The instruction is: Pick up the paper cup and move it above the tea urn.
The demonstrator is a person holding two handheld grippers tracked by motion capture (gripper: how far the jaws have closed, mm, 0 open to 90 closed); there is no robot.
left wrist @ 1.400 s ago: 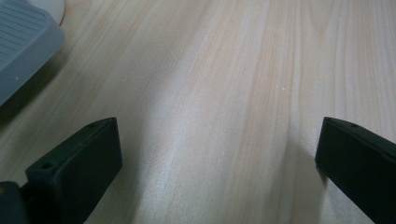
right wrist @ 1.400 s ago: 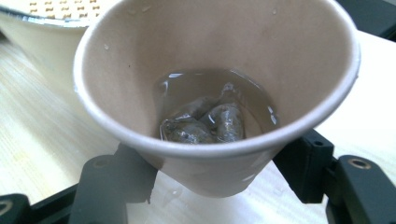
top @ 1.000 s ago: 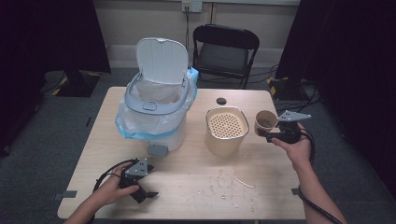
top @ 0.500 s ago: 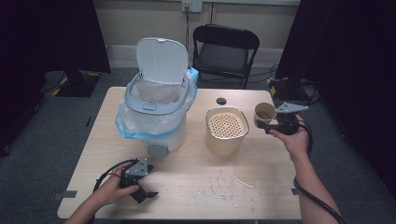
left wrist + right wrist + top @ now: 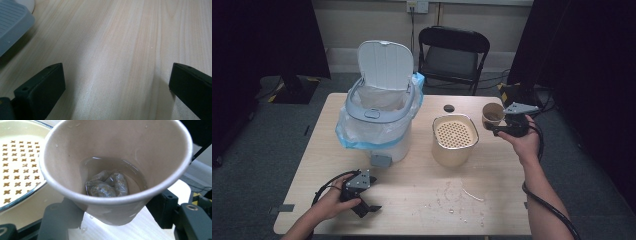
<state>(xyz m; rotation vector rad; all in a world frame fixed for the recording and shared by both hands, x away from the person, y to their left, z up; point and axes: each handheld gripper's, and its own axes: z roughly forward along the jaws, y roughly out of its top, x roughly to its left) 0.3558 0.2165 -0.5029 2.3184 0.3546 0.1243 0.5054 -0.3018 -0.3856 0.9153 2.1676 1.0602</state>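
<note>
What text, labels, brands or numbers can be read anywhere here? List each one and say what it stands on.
No readable text in any view.
The paper cup held in the right gripper is plain inside, holding only liquid and a wet tea bag.
The white bin, its lid and its blue liner carry no legible marking.
The beige strainer container shows only punched cross-shaped holes, not characters.
The left gripper and the table bear no marking.

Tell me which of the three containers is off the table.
The paper cup, held in the right claw; the bin and strainer pot stand on the table.
</note>
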